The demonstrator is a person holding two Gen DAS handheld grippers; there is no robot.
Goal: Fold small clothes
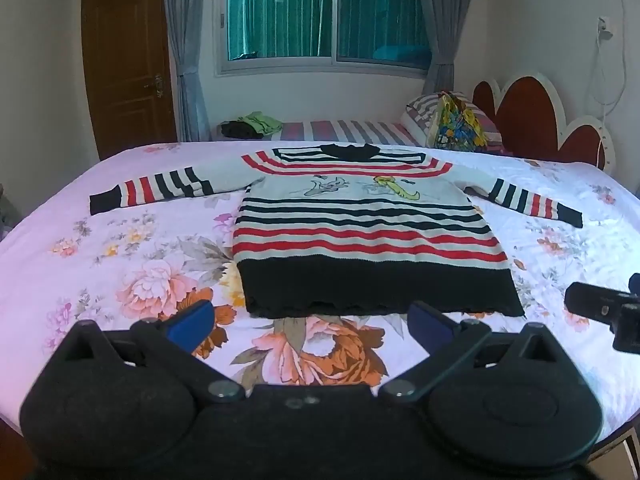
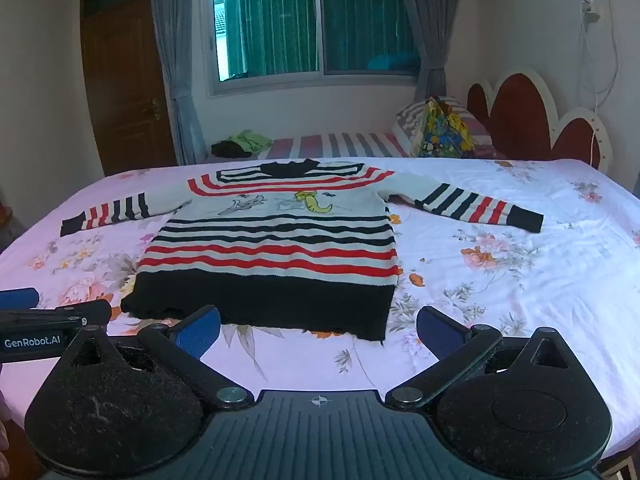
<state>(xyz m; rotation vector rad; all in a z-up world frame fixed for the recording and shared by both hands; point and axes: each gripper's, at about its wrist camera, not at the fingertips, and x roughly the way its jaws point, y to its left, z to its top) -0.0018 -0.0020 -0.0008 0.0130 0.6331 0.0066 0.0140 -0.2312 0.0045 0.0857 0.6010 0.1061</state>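
A small striped sweater [image 1: 368, 236] [image 2: 276, 252] lies flat on the floral bedsheet, front up, both sleeves spread sideways and its black hem nearest me. My left gripper [image 1: 312, 322] hovers just short of the hem's middle, jaws wide open with nothing between the blue pads [image 1: 192, 322]. My right gripper [image 2: 318, 330] hangs before the hem's right corner, also open and empty. Part of the right gripper [image 1: 604, 312] shows at the right edge of the left wrist view, and the left gripper [image 2: 44, 320] shows at the left edge of the right wrist view.
The bed [image 1: 120, 264] [image 2: 520, 280] has a floral sheet and a red scalloped headboard [image 1: 536, 116] at the right. Behind it stands a second striped bed with a pillow [image 1: 440, 112], a colourful bag [image 1: 456, 128] and a pile of green and dark clothes [image 1: 252, 124].
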